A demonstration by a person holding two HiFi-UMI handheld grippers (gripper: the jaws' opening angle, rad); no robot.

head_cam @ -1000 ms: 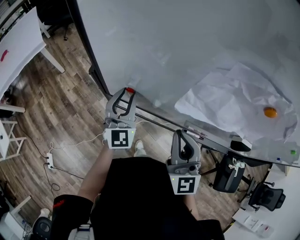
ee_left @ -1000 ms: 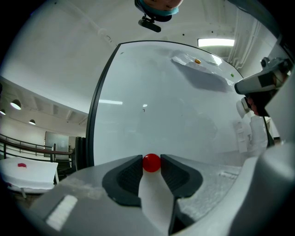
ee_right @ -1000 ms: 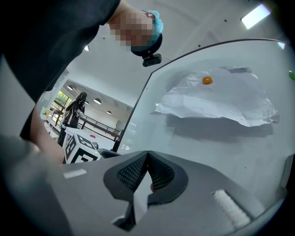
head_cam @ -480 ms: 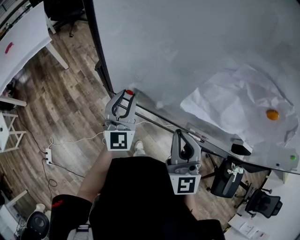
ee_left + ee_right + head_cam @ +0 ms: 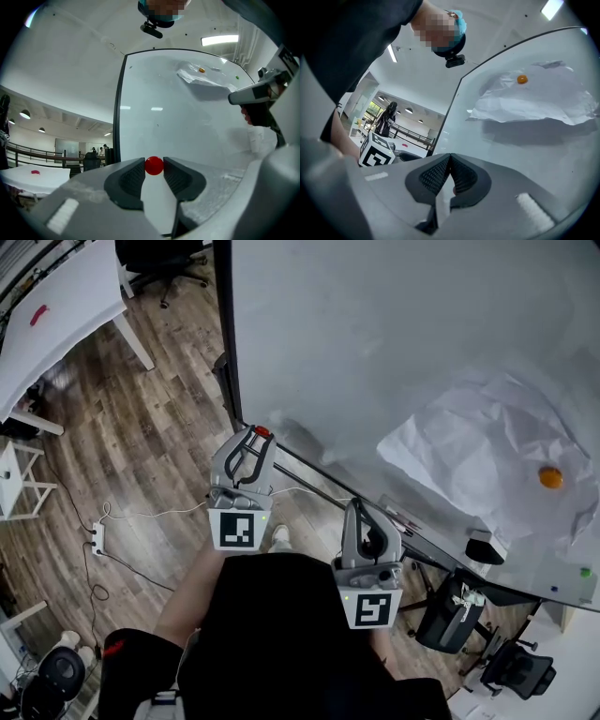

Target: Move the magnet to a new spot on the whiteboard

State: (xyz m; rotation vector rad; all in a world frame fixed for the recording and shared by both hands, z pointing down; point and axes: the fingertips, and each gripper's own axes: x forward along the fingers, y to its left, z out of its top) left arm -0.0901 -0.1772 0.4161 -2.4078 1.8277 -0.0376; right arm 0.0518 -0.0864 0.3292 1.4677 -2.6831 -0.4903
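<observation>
Filling most of the head view, the whiteboard [image 5: 394, 343] stands with its dark left edge running down to a lower left corner; wood-plank floor [image 5: 141, 437] spreads left of the whiteboard and below it; a white desk [image 5: 66, 306] stands well apart from the whiteboard's left edge, with a small red thing [image 5: 38, 314] on it; a crumpled sheet of paper [image 5: 469, 446] lies against the right part of the whiteboard.

The left hand-held gripper [image 5: 258, 435] reaches to the whiteboard's lower left corner; in its own view the left hand-held gripper [image 5: 153, 164] is clenched on the red magnet [image 5: 153, 166], both dark pads pressing the ball's sides at their very tips; from the head view the red magnet [image 5: 262, 431] sits just at the whiteboard's bottom edge, near that corner, and whether it touches the surface cannot be told. The right hand-held gripper [image 5: 357, 506] hangs below the whiteboard's bottom edge, apart from the surface; its own view shows the right hand-held gripper [image 5: 450, 157] clenched with its ribbed pads pressed together and nothing plainly between them.

An orange magnet [image 5: 550, 477] sits on the paper, far along the whiteboard from the red magnet.
</observation>
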